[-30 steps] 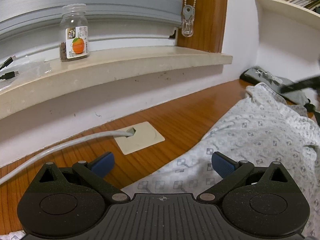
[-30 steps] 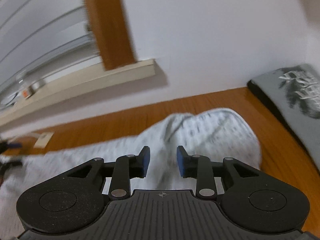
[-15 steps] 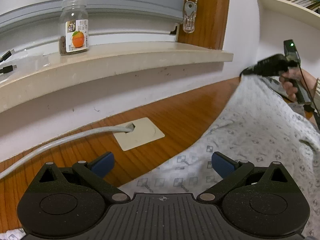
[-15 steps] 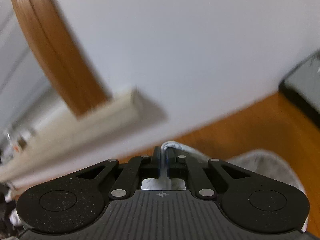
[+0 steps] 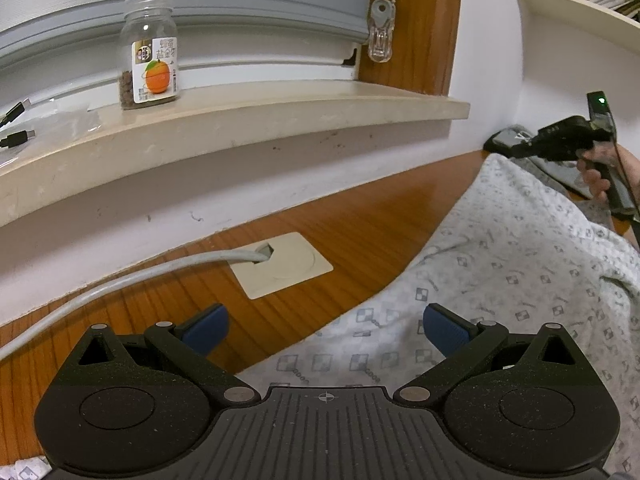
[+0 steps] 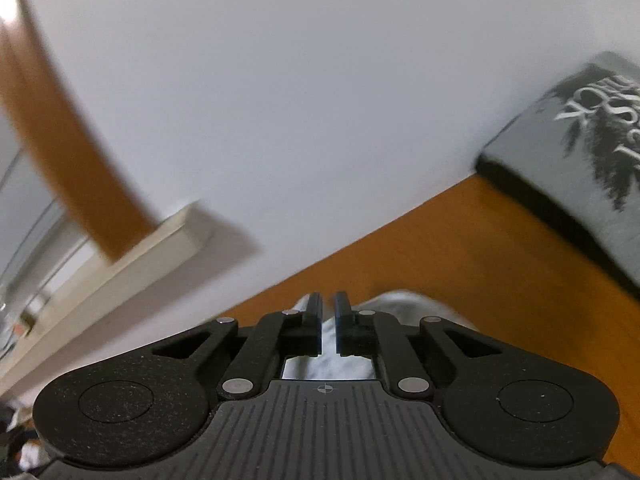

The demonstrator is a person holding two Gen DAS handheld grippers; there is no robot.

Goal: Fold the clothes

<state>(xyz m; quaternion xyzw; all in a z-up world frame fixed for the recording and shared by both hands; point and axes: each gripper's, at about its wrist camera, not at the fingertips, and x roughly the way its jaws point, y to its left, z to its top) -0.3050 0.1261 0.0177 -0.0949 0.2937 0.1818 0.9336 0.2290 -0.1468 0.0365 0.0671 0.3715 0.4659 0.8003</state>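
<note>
Right tool point(image 6: 328, 322) at 6 o'clock, jaws easing apart, patterned white garment point(image 5: 500, 264) edge between them. Left tool point(image 5: 324, 330) wide open, empty. Garment spreads over wooden surface point(image 5: 360, 216), 3 to 5 o'clock.

Wooden desk point(image 5: 384, 216): patterned white garment point(image 5: 520, 280), beige cable plate point(image 5: 288, 268), grey cable point(image 5: 120, 284), folded grey shirt point(image 6: 592, 152)

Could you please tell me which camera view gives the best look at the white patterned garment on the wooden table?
The left wrist view: the white patterned garment spreads wide and sharp there. The right wrist view shows only a blurred bit between its nearly shut jaws.
</note>
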